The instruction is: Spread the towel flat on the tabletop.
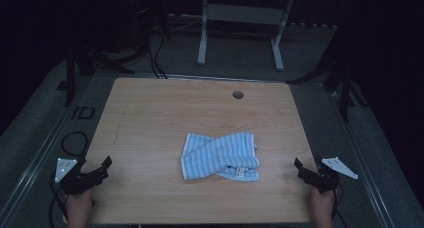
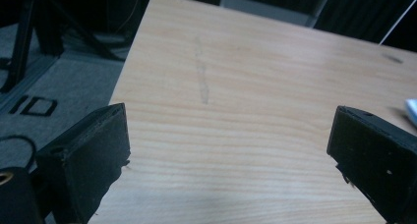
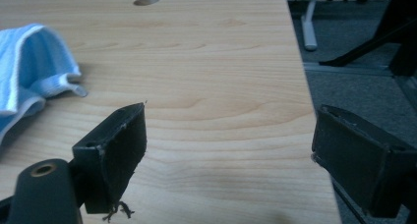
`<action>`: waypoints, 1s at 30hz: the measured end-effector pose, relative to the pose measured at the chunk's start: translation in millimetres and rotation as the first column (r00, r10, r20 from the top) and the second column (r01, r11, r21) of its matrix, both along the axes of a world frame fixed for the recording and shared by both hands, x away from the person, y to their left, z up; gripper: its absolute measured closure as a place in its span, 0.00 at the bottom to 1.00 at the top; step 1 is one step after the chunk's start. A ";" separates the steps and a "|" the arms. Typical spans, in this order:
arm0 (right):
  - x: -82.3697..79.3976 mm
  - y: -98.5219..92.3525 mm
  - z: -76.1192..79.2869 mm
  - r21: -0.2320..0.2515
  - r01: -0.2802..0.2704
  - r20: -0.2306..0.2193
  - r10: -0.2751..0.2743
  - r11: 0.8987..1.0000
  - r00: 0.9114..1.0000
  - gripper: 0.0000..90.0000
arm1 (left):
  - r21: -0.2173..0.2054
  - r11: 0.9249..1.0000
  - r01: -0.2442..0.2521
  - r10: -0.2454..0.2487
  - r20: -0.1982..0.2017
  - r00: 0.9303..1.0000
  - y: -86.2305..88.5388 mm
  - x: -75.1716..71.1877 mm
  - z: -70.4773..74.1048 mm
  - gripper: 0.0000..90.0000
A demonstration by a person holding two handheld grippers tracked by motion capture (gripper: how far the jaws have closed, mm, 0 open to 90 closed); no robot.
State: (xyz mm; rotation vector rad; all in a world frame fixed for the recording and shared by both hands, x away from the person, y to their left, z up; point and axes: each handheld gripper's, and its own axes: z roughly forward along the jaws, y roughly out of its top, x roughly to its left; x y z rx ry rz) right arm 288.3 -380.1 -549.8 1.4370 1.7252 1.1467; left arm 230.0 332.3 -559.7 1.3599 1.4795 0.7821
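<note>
Lying crumpled at table (image 1: 150, 108) centre-front, blue striped towel (image 1: 220, 155) is seen between both tools. Left gripper (image 1: 104, 164) and right gripper (image 1: 300, 166) are held agape, empty, well apart from cloth. Soft, light, limp handling is expected; corner or hem edge is best pinched.

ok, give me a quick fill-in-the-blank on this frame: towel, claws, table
1. The blue striped towel lies ____ on the wooden table, not spread flat.
2. Both the left claw and the right claw have their jaws ____.
3. The round hole sits near the table's ____ edge, beyond the towel.

Missing words: crumpled; open; far
</note>
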 end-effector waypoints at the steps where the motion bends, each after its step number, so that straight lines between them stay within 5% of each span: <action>1: 0.3 0.3 0.1 -0.001 -0.011 -0.005 0.011 1.000 1.000 0.14 | -0.001 1.000 0.013 -0.013 0.006 1.000 -0.6 -0.1 -0.1 0.03; 6: 0.0 1.2 0.1 0.009 -0.050 0.012 0.050 0.999 0.999 0.15 | -0.022 0.992 0.124 -0.124 0.006 0.992 1.3 -0.7 -0.1 0.03; 8: 0.9 -0.3 0.2 0.026 -0.062 0.006 0.062 0.998 0.998 0.16 | -0.015 0.987 0.157 -0.158 -0.035 0.987 3.1 0.3 -0.9 0.04; 11: 4.4 -0.6 0.3 0.021 -0.080 -0.024 0.080 0.997 0.997 0.19 | -0.007 0.983 0.184 -0.184 -0.073 0.980 4.2 1.7 -2.3 0.04; 15: 14.2 2.7 1.9 -0.016 -0.172 -0.093 0.170 0.985 0.981 0.19 | -0.004 0.970 0.241 -0.240 -0.097 0.966 -2.7 3.4 3.4 0.03; 18: 17.3 7.2 6.7 -0.044 -0.218 -0.107 0.212 0.975 0.971 0.22 | -0.015 0.953 0.304 -0.304 -0.098 0.948 -12.1 5.7 6.3 0.03; 20: 19.2 10.0 9.9 -0.058 -0.260 -0.125 0.251 0.964 0.960 0.22 | -0.010 0.934 0.358 -0.356 -0.112 0.928 -19.5 8.2 7.8 0.03; 24: 20.8 16.4 11.6 -0.035 -0.366 -0.154 0.357 0.930 0.921 0.22 | -0.056 0.896 0.441 -0.445 -0.120 0.888 -32.2 13.3 7.6 0.04; 26: 20.2 20.8 9.7 -0.052 -0.385 -0.159 0.373 0.922 0.914 0.21 | -0.062 0.884 0.463 -0.467 -0.131 0.874 -38.6 15.2 7.2 0.04; 30: 23.9 25.9 4.3 -0.010 -0.440 -0.199 0.430 0.898 0.881 0.18 | -0.069 0.863 0.500 -0.505 -0.132 0.853 -48.2 17.0 8.4 0.04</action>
